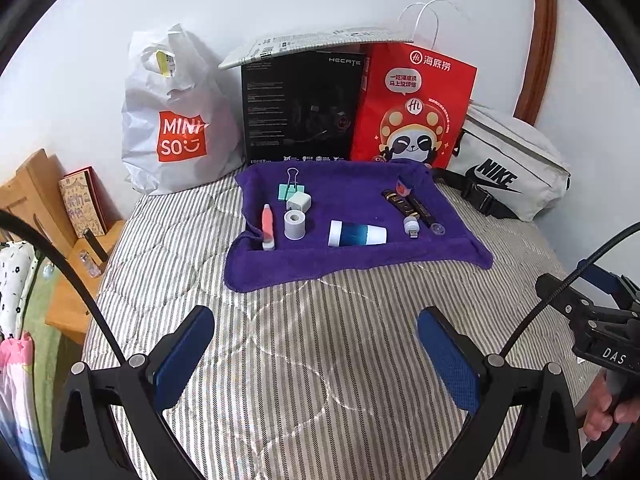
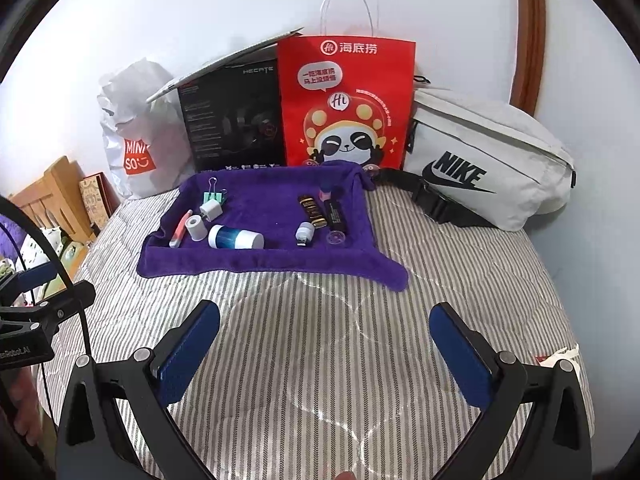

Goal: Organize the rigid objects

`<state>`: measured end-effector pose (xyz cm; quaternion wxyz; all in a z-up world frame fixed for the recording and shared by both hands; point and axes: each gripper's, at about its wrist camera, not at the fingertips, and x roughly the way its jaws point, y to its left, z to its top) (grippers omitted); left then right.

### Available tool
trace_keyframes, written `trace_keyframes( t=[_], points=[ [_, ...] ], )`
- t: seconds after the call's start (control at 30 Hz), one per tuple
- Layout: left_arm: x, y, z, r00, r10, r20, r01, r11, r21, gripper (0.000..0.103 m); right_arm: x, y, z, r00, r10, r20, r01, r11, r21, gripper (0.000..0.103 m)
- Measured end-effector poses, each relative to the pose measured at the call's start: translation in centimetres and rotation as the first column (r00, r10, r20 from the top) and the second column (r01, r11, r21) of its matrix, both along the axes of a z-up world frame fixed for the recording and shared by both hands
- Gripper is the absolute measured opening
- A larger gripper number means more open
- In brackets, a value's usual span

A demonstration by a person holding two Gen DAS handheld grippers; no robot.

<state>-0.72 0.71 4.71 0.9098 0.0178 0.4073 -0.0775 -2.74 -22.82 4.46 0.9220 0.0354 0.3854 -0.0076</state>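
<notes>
A purple towel (image 1: 352, 256) (image 2: 260, 256) lies on the striped bed, carrying small items: a white-and-blue bottle (image 1: 357, 233) (image 2: 236, 237) on its side, a grey tape roll (image 1: 295, 224) (image 2: 196, 227), a white charger cube (image 1: 299, 202) (image 2: 210, 212), a mint binder clip (image 1: 291, 189) (image 2: 213, 196), a pink-and-white tube (image 1: 267, 227) (image 2: 180, 229), a small USB light (image 1: 411, 227) (image 2: 304, 233) and dark tubes (image 1: 406, 204) (image 2: 320, 210). My left gripper (image 1: 316, 334) and right gripper (image 2: 326, 332) hover open over the bedspread, well short of the towel, holding nothing.
Against the wall stand a white Miniso bag (image 1: 176, 120) (image 2: 132, 136), a black box (image 1: 300, 108) (image 2: 232, 116), a red paper bag (image 1: 412, 108) (image 2: 346, 104) and a grey Nike pouch (image 1: 508, 164) (image 2: 488, 156). A wooden bedside shelf (image 1: 60, 216) sits left. A person's hand (image 1: 604, 412) holds the other gripper.
</notes>
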Motion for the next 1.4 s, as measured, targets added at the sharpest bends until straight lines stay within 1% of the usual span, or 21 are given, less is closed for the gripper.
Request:
trace_keyframes(
  t=[0.63,1.4],
  points=[
    [0.07,-0.37,0.22,1.000,0.003,-0.003,-0.003,1.000,0.019,0.103,0.02,-0.42,0.24,1.000,-0.007,0.001,0.007,1.000,-0.005,0.103],
    [0.13,-0.36,0.37,1.000,-0.012,-0.006,0.012,1.000,0.022,0.103,-0.02,-0.57,0.17,1.000,-0.008,-0.009,0.008,1.000,-0.006,0.103]
  ],
)
